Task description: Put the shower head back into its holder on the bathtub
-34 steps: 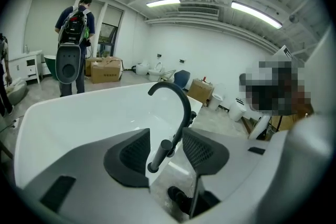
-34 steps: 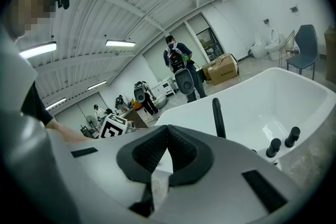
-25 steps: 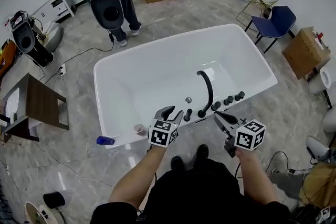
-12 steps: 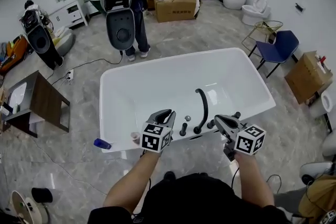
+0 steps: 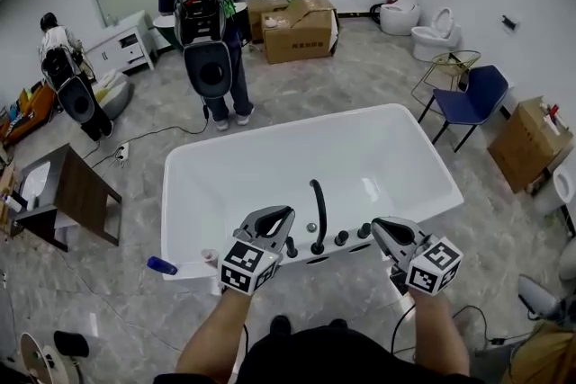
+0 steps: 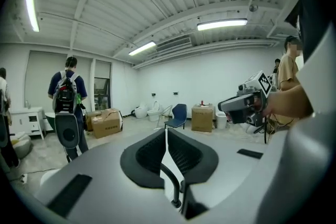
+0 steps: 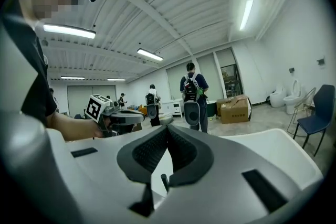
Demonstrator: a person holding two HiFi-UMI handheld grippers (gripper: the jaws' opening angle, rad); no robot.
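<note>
The left tongs and right tongs, both clenched empty, hang over the white rounded bathtub's near rim, the black curved spout between them.

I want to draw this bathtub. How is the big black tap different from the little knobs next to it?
The tap is tall and bends over the bathtub; the knobs are short and round. There is one tap; at least two knobs show, in a row to its right. Both are black and sit on the bathtub's near rim.
</note>
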